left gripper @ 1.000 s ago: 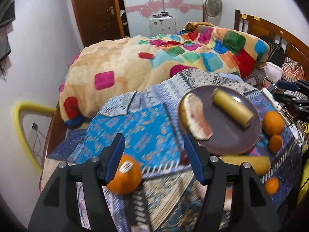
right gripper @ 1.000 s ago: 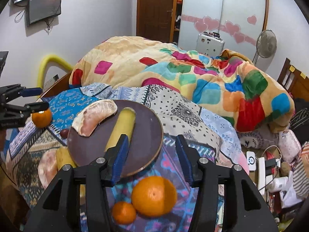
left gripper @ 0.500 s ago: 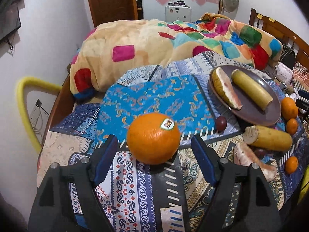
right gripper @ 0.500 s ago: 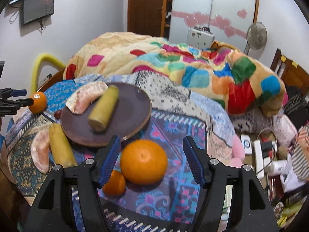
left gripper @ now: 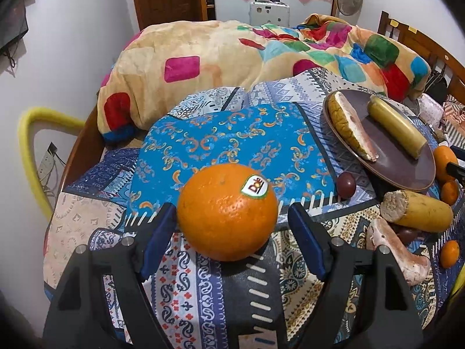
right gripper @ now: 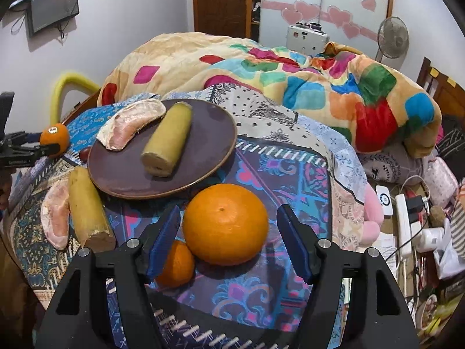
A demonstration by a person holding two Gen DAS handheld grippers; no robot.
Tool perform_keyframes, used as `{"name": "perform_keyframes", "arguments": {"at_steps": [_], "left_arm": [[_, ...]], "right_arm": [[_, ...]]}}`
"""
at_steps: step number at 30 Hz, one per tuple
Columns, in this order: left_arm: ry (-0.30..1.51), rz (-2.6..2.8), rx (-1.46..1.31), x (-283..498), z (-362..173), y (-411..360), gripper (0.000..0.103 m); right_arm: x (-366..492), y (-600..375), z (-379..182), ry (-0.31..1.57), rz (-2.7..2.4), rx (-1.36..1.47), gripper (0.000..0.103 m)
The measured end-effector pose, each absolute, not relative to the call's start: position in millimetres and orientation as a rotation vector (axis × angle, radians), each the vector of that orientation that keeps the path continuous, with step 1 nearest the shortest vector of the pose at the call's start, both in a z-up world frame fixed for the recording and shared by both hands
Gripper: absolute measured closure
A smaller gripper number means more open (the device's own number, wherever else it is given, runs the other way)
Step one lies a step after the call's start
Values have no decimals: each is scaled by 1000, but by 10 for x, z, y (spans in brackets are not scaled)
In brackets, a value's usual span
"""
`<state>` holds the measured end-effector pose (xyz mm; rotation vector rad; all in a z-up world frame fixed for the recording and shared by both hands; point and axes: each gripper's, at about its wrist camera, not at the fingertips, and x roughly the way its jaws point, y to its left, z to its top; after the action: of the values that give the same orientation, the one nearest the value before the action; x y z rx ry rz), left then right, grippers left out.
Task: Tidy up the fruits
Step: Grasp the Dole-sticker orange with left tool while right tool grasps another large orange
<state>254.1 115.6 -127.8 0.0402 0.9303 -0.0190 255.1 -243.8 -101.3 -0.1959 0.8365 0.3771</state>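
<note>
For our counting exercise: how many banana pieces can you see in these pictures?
2. One banana piece lies on the brown plate; the other banana piece lies on the cloth beside the plate. More may be hidden from view.

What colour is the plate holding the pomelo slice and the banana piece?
The plate is dark purplish-brown, plain, with a thin lighter rim; the right wrist view shows it best.

Patchwork blanket (right gripper: pixel 261 67) heaped behind, fan (right gripper: pixel 392 37) and wooden door (right gripper: pixel 221 0) beyond

plate (right gripper: pixel 203 133): pomelo wedge (right gripper: pixel 130 126) left of banana piece (right gripper: pixel 168 142) | large orange (right gripper: pixel 225 224) before plate
</note>
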Motion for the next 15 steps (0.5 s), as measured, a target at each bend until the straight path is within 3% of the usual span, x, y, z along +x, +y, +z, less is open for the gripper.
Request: {"name": "perform_keyframes", "arguments": {"at_steps": [5, 9, 15], "left_arm": [[923, -12, 44, 2581, -1287, 1140, 25], [919, 10, 31, 2628, -1304, 1175, 34], [929, -10, 1, 2659, -1299, 1234, 34]], "right_arm": [[2638, -2418, -1113, 873, 378, -187, 37], [2656, -2452, -1125, 875, 376, -161, 40], [2666, -2470, -1110, 885, 395, -145, 41]]}}
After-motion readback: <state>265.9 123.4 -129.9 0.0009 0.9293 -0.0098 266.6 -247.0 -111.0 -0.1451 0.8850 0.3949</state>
